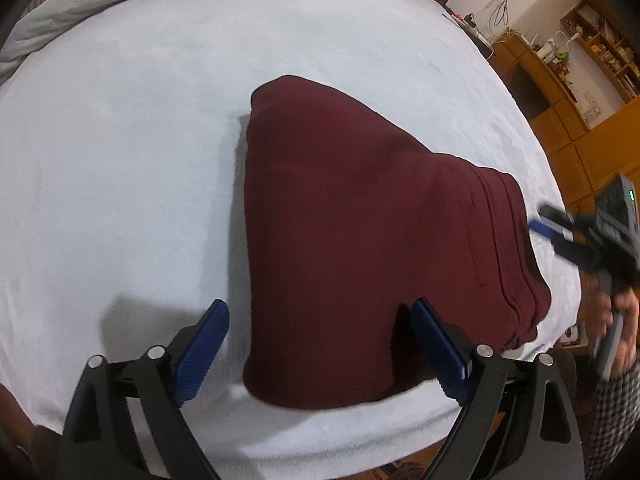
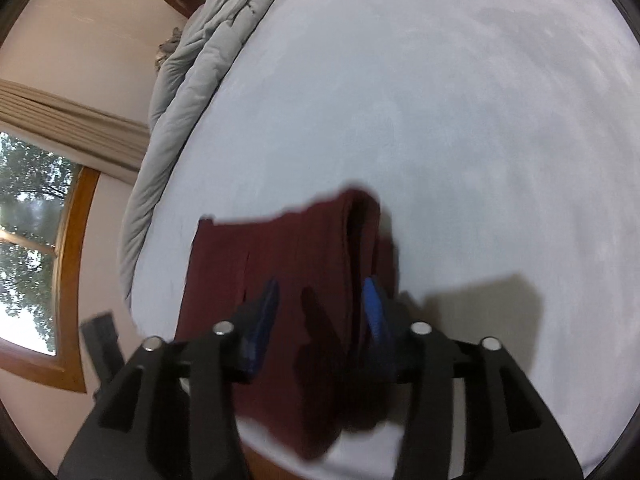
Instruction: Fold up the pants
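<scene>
Dark red pants point(image 1: 352, 220) lie folded into a thick stack on the white bed point(image 1: 120, 160), near its front edge. My left gripper point(image 1: 319, 304) is open, hovering over the stack's near end with a blue pad on each side and nothing pinched. Blurred at the right, my right gripper point(image 1: 542, 219) sits just off the waistband edge. In the right wrist view the right gripper point(image 2: 322, 282) hangs over the pants point(image 2: 312, 240) with its fingers apart; the cloth lies beneath them, not gripped. The layered fold edge shows by the right pad.
A rumpled grey duvet point(image 1: 60, 12) point(image 2: 192, 80) lines the bed's far side. Wooden shelves and cabinets point(image 1: 592, 40) stand beyond the right edge. A window point(image 2: 28, 240) with a wood frame is in the wall. A person's hand point(image 1: 624, 320) holds the right gripper.
</scene>
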